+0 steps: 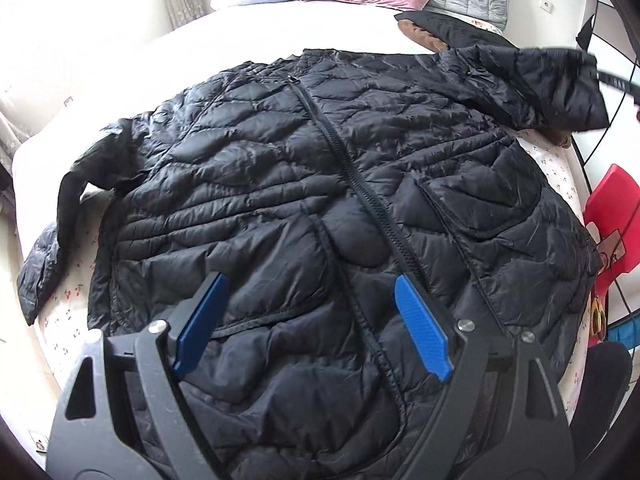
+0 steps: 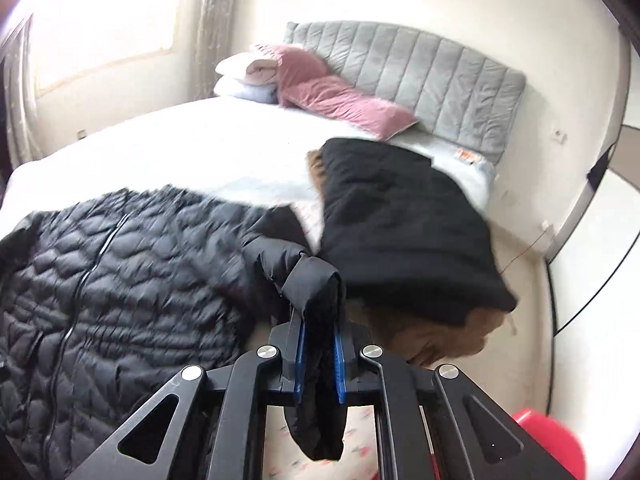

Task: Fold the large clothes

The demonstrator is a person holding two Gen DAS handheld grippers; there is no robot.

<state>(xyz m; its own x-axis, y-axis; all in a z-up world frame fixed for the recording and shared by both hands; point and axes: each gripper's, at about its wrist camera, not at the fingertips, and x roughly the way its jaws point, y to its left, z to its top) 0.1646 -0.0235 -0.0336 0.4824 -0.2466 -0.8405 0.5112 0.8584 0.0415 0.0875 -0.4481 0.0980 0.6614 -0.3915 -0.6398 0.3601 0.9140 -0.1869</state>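
A black quilted puffer jacket (image 1: 320, 200) lies front-up on the bed, zipper closed, its hem toward me. My left gripper (image 1: 308, 286) hovers above the lower front of the jacket, open, with nothing between its blue fingers (image 1: 420, 328). The jacket's left sleeve (image 1: 44, 256) hangs over the bed's edge. Its right sleeve (image 1: 536, 84) is lifted off the bed. In the right wrist view my right gripper (image 2: 319, 320) is shut on that sleeve's cuff (image 2: 316, 292), and the cuff's end droops down between the fingers. The jacket body (image 2: 112, 276) lies to the left.
A second black garment with a brown lining (image 2: 400, 220) lies on the bed's right side, near the raised sleeve. Pink and white pillows (image 2: 320, 88) rest against the grey headboard (image 2: 432, 76). A red object (image 1: 608, 216) stands beside the bed on the right. White bedding (image 2: 200, 148) stretches beyond the jacket.
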